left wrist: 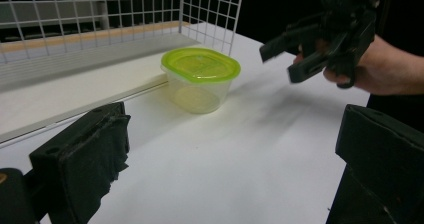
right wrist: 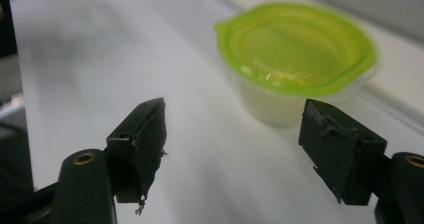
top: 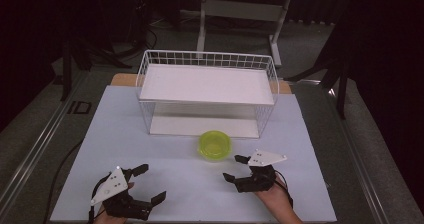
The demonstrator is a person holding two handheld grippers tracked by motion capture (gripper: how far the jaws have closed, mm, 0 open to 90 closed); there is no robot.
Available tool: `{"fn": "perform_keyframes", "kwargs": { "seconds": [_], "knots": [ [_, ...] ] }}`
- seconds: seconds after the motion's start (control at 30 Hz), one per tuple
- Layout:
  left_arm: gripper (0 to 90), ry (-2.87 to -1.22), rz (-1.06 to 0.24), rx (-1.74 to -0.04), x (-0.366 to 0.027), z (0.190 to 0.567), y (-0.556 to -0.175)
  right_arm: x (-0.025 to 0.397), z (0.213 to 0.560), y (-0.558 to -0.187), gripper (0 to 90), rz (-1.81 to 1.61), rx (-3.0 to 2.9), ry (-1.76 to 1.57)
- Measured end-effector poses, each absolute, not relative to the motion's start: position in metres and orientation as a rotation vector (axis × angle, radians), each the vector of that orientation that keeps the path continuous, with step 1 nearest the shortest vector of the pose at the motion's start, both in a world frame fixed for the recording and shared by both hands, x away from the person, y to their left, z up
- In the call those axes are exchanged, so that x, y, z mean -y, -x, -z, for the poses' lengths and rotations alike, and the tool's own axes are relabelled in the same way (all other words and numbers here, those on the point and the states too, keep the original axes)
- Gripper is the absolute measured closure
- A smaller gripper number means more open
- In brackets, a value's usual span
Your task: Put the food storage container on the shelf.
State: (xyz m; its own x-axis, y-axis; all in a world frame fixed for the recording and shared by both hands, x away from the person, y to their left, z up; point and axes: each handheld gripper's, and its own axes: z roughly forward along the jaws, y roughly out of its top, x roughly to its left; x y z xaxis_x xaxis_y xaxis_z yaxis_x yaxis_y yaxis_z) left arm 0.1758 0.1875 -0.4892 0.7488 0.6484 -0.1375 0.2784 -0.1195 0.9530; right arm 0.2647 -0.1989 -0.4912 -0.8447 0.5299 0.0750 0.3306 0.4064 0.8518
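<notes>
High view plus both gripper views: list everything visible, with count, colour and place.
Clear plastic tub with lime-green lid: one, closed, on the board just in front of the rack.
White wire rack with two flat white shelves: one, at the far middle of the board.
White rectangular board: one, covering the table top.
Pale metal desk frame: one, on the floor behind the table.
Left hand-held gripper: one, black, near left, open, holding nothing.
Right hand-held gripper: one, black, near right, open, close to the tub.
Hands: two, at the near edge.
</notes>
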Motion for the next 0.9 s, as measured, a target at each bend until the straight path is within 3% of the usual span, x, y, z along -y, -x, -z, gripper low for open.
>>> {"fn": "perform_keyframes", "kwargs": {
  "seconds": [0.37,0.73,0.9],
  "knots": [
    [1.6,-1.765,-0.380,-0.685,-0.176,0.468,-0.191,0.198,0.469,-0.261,17.6,-1.429,-2.359,-0.712],
    [1.6,-1.760,-0.298,-0.737,-0.166,0.450,-0.217,0.208,0.453,-0.272,17.4,-1.469,-2.315,-0.807],
    [1.6,-1.769,-0.247,-0.734,-0.160,0.444,-0.234,0.205,0.449,-0.276,13.4,-1.408,-2.255,-0.818]
  ]
}}
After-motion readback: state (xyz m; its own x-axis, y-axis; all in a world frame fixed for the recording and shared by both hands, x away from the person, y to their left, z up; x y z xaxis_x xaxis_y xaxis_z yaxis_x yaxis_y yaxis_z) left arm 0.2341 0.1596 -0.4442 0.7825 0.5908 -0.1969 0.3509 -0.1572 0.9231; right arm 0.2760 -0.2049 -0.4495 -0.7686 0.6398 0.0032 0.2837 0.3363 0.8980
